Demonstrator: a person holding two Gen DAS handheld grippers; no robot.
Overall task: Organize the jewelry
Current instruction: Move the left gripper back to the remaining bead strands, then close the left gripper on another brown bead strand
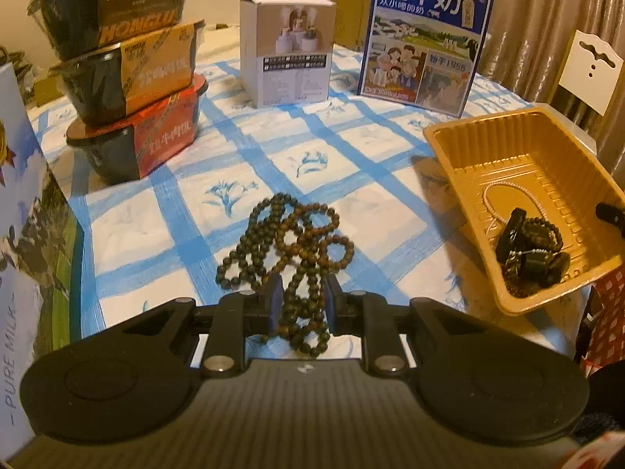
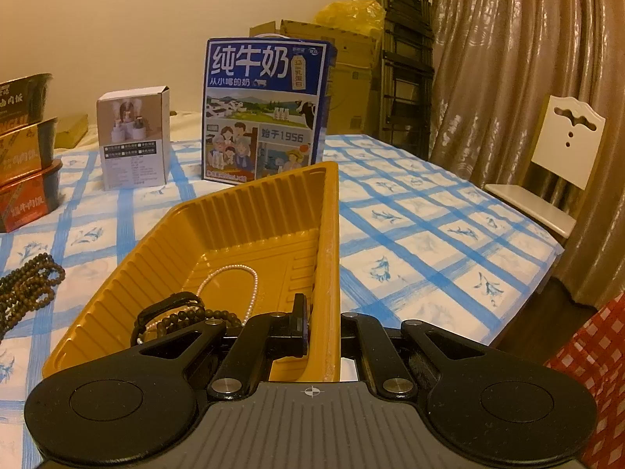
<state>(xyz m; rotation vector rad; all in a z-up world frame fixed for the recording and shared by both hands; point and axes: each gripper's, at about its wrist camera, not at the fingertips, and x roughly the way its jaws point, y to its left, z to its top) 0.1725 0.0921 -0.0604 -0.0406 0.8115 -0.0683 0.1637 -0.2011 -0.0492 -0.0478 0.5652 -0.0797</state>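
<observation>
Jaws of the left gripper [image 1: 300, 301] stood partly open, one finger on each side of a strand of the bead pile [image 1: 289, 242]; whether the pads pressed on the beads could not be told from the left wrist view. Jaws of the right gripper [image 2: 322, 324] were closed on the near right wall of the tray [image 2: 330, 234], one finger inside the wall and the other outside it. Dark and brown wooden bead strings lay heaped on the tablecloth [image 1: 351, 148], left of the tray and apart from it. In the right wrist view the same pile showed at the left edge. Inside the gold plastic tray lay a pearl strand [image 2: 250, 285], a bead bracelet [image 2: 195, 316] and a dark strap-like item [image 2: 164, 308], grouped at the near end. Behind the tray stood a blue milk carton [image 2: 265, 109]. A small white box [image 2: 134, 136] stood to its left. Three stacked meal bowls [image 1: 129, 78] occupied the far left of the table. A second carton [image 1: 27, 234] filled the left edge of the left wrist view. A white chair [image 2: 562, 148] stood by the curtain [image 2: 508, 58] on the right.
</observation>
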